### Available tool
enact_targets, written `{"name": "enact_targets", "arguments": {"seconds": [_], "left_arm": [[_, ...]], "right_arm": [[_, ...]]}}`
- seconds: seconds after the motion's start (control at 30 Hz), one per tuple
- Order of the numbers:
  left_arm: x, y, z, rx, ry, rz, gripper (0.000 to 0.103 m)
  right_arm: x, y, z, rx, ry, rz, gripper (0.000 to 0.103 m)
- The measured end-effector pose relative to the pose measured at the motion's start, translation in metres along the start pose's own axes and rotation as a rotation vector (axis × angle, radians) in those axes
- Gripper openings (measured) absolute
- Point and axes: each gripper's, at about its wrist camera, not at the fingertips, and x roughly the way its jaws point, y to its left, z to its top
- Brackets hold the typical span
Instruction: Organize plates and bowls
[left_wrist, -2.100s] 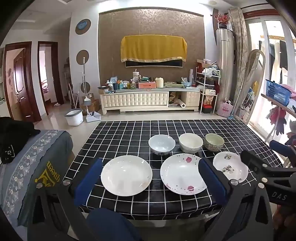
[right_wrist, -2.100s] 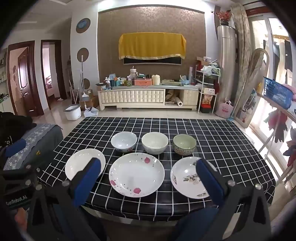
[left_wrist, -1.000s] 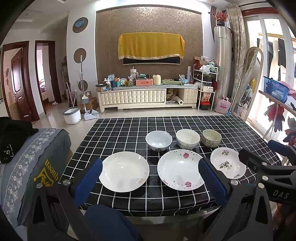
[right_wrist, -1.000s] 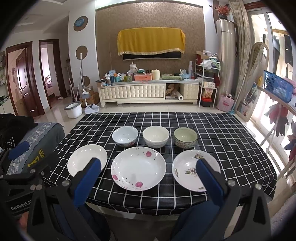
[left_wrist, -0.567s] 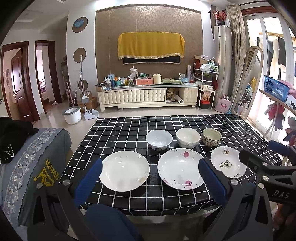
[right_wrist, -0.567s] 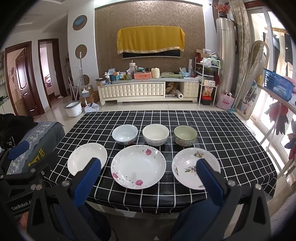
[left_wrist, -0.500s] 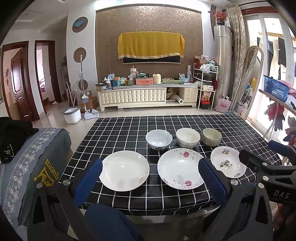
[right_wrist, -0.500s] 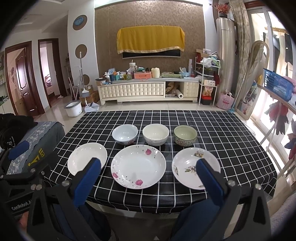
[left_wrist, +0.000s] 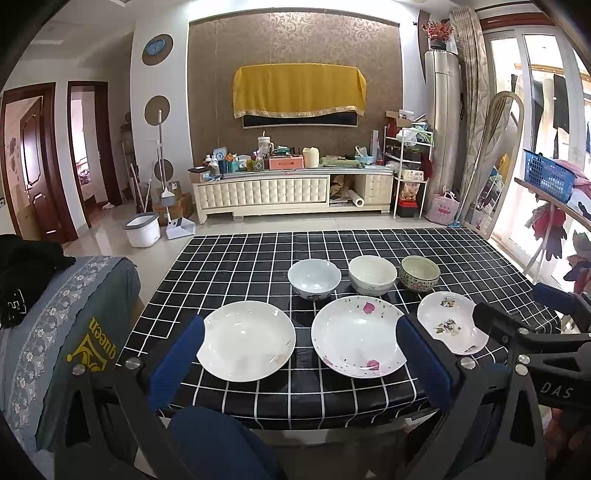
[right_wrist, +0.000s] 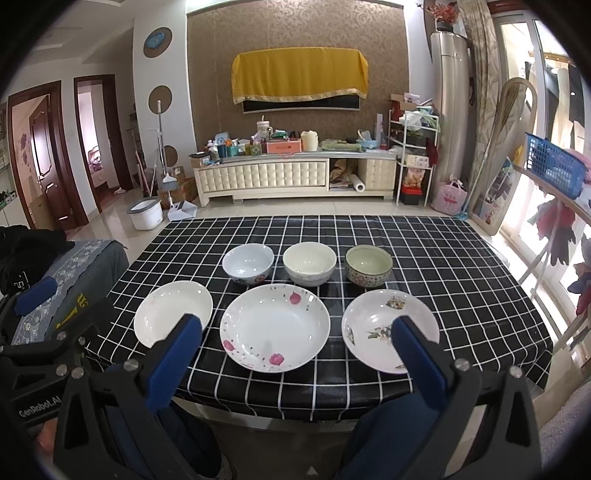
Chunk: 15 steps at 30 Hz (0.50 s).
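Three white plates are lying in a row near the front edge of the black grid-patterned tablecloth (right_wrist: 424, 236): a plain white plate (right_wrist: 173, 312), a large rose-speckled plate (right_wrist: 274, 328) and a bird-printed plate (right_wrist: 384, 325). Behind them are standing a pale blue bowl (right_wrist: 248, 263), a cream bowl (right_wrist: 309, 263) and a green patterned bowl (right_wrist: 368, 266). The left gripper (left_wrist: 300, 354) and right gripper (right_wrist: 295, 345) are hovering short of the table, jaws spread wide, holding nothing.

Table (right_wrist: 443, 258) w/ black cloth, white grid. Front row, L to R: plain white plate (right_wrist: 171, 312), big plate w/ pink flowers (right_wrist: 275, 328), smaller plate w/ floral print (right_wrist: 373, 332). Back row: pale blue bowl (right_wrist: 248, 263), cream bowl (right_wrist: 309, 264), green patterned bowl (right_wrist: 368, 266). All pieces apart, none stacked.
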Motion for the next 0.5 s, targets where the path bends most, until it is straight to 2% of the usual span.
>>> {"name": "enact_targets", "arguments": {"seconds": [0.5], "left_arm": [[0.0008, -0.0007, -0.0011, 0.0, 0.006, -0.005, 0.103]], "right_arm": [[-0.0003, -0.0042, -0.0001, 0.01, 0.015, 0.002, 0.103]]}}
